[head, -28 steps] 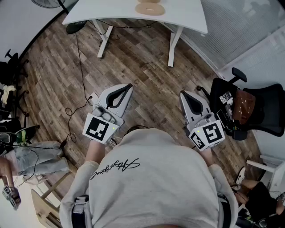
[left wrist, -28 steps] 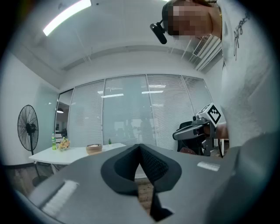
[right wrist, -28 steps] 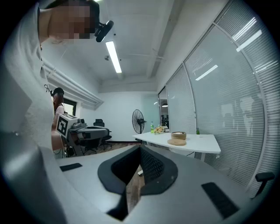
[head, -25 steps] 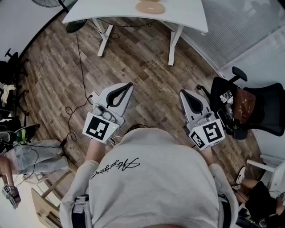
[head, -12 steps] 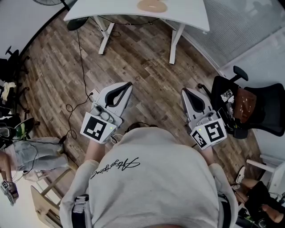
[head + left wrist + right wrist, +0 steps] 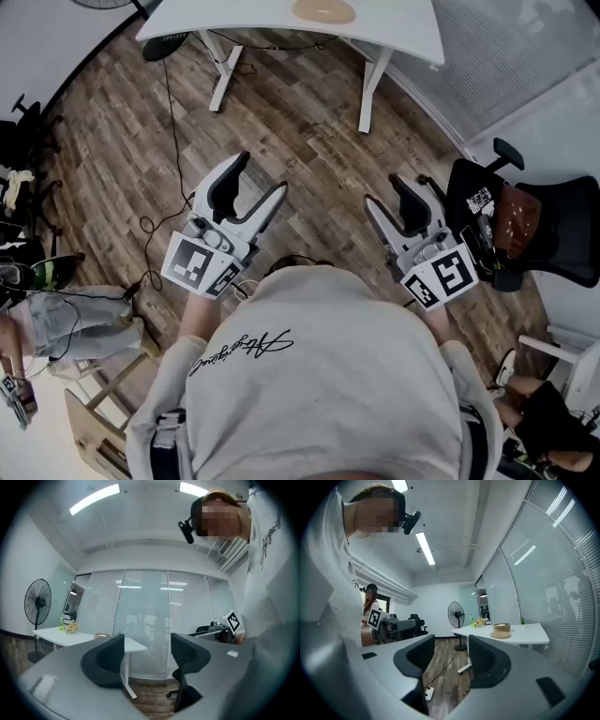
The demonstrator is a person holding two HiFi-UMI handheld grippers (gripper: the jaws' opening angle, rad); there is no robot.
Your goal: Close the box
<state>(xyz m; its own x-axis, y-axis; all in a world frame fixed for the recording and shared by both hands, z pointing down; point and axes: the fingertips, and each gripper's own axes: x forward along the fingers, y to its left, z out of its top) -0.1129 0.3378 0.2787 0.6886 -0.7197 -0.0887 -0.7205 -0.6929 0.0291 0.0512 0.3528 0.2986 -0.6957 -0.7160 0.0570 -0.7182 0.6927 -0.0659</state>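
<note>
While both hand-held tools hang over the wooden floor [image 6: 309, 159] in front of us, the left gripper [image 6: 261, 174] and the right gripper [image 6: 387, 191] are spreading their jaws, and each gripper view shows only air and room between the pads: nothing is grasped.

What we take for the box [image 6: 323, 11] is the round tan thing on the white table [image 6: 394, 23], straight ahead and well apart from both grippers. It lies about midway between the lines along which the two point, so neither hand looks clearly nearer. We judge that the coming move is a walk or reach forward, not sideways. Being round, it offers no long axis to line up with.

The head view's top edge cuts the box off. In the right gripper view it is a small tub that seems to stand on a flat disc, too small for us to tell whether a lid is on, off or beside it.
</note>
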